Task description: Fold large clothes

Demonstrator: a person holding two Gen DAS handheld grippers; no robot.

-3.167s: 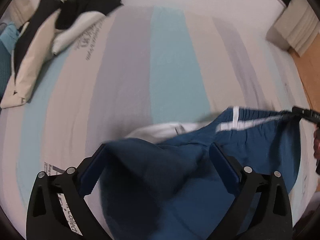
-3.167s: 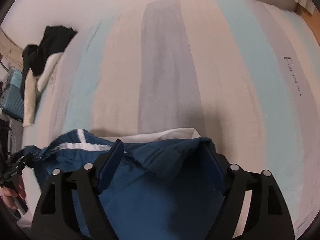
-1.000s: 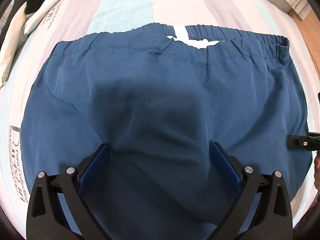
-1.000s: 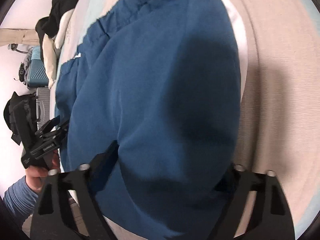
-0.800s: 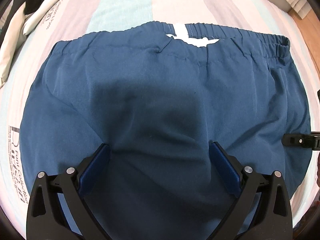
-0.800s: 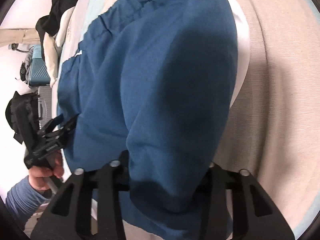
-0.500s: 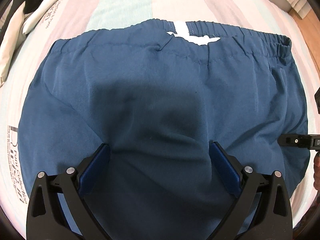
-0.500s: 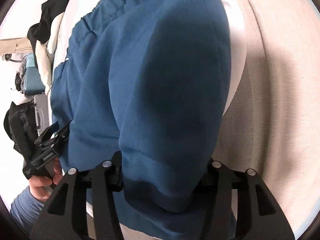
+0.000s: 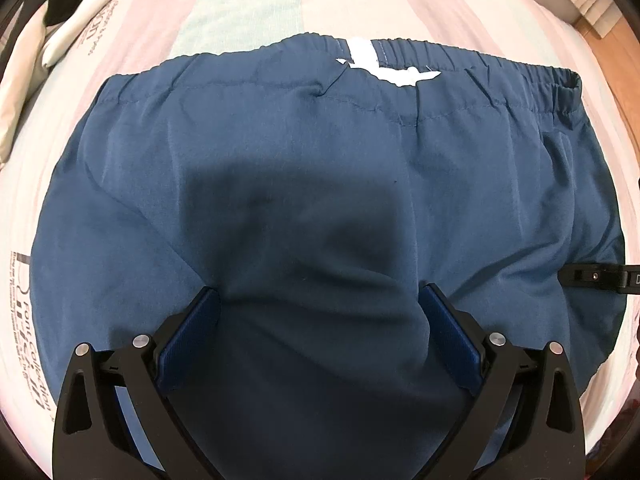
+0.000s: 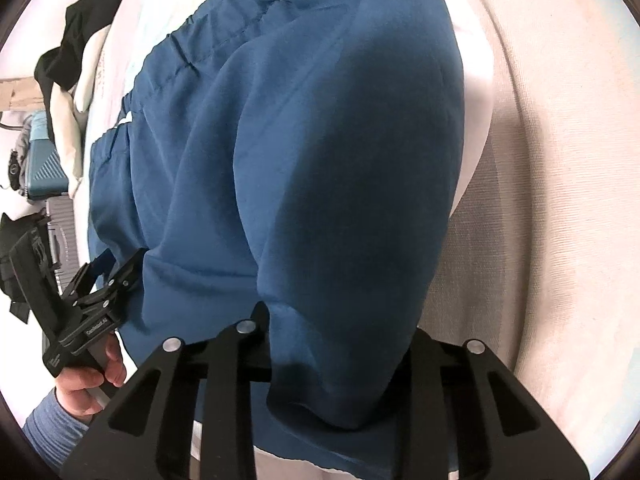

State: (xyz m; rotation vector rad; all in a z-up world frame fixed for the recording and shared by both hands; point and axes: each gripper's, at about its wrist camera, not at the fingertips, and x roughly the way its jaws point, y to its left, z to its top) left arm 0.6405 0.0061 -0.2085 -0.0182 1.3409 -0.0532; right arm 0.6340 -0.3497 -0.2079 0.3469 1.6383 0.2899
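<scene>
Dark blue trousers (image 9: 320,152) lie spread on the striped bed, elastic waistband and white label (image 9: 384,68) at the far side. My left gripper (image 9: 320,340) stands open with a hump of the blue cloth between its blue pads. In the right wrist view the trousers (image 10: 304,140) fill the frame, and my right gripper (image 10: 336,344) has closed in on a bulging fold of them. The right gripper's tip (image 9: 596,276) shows at the trousers' right edge. The left gripper (image 10: 100,284) shows at the left, held by a hand.
The bed has a pale striped sheet (image 9: 240,4). Black and cream clothes (image 9: 60,32) lie piled at the far left. A white garment (image 10: 476,92) peeks from under the trousers. A teal case (image 10: 42,172) stands beside the bed. Wooden floor (image 9: 616,52) lies to the right.
The trousers were swung out and laid flat on the bed. In the last second the right gripper's fingers closed in on a fold of the cloth. The left gripper stayed open.
</scene>
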